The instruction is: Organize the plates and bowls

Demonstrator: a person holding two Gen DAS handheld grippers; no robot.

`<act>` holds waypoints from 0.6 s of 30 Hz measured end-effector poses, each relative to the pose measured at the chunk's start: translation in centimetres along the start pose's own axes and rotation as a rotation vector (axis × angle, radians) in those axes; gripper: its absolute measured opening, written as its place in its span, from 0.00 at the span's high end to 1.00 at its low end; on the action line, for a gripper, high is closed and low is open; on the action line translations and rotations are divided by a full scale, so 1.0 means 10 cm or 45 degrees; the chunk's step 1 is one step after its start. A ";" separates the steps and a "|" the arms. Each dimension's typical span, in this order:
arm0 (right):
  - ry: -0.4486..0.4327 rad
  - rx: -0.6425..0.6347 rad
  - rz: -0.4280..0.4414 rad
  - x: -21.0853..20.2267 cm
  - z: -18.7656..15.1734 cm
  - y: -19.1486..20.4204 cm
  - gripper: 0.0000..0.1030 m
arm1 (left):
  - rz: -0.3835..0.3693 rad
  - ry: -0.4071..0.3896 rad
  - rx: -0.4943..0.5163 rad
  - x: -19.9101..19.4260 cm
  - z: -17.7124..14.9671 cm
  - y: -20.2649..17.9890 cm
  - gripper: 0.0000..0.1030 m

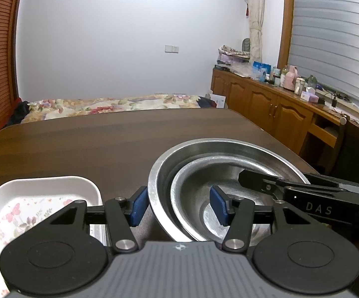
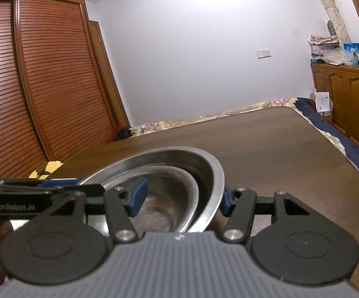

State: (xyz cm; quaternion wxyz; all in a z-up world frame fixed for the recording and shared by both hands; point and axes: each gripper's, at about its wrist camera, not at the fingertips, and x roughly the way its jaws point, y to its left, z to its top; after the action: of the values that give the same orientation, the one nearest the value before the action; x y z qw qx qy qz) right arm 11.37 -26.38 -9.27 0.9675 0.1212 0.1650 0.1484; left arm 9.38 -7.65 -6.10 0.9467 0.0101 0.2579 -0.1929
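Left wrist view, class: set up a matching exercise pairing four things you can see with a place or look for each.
Things:
1. smaller steel bowl
2. white tray
3. larger steel bowl
4. table

Descriptions:
A. dark wood, carrying everything
B. nested inside another bowl
C. flower pattern, left of the bowls
D. its rim sits between the left claw's blue pads

Pairs: 1-B, 2-C, 3-D, 4-A

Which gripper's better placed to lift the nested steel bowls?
Probably either: left gripper straddles both bowls' near rims, right gripper straddles the outer steel bowl rim. Left has the inner steel bowl too, so left.
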 end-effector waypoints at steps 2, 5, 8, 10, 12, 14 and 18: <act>0.005 0.006 0.003 0.00 0.00 0.00 0.42 | -0.003 0.006 -0.007 0.01 -0.01 0.00 0.46; 0.012 0.000 0.009 0.02 -0.01 0.02 0.42 | 0.002 0.013 -0.003 0.02 -0.02 0.00 0.48; 0.017 -0.011 0.004 0.04 -0.02 0.04 0.42 | 0.003 0.013 -0.010 0.03 -0.03 0.00 0.49; 0.014 -0.013 0.001 0.04 -0.02 0.05 0.42 | 0.011 0.008 -0.010 0.03 -0.05 -0.01 0.50; 0.010 -0.015 0.002 0.03 -0.03 0.05 0.42 | 0.023 0.003 -0.007 0.03 -0.05 -0.03 0.53; 0.008 -0.019 -0.001 0.03 -0.04 0.06 0.42 | 0.035 0.001 -0.001 0.02 -0.05 -0.05 0.54; -0.001 -0.011 0.000 0.02 -0.05 0.05 0.45 | 0.035 0.006 -0.019 0.01 -0.04 -0.01 0.56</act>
State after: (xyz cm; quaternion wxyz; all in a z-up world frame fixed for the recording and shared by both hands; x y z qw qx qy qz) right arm 11.28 -25.79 -9.64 0.9681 0.1169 0.1641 0.1489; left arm 9.20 -7.77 -6.43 0.9487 0.0070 0.2614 -0.1777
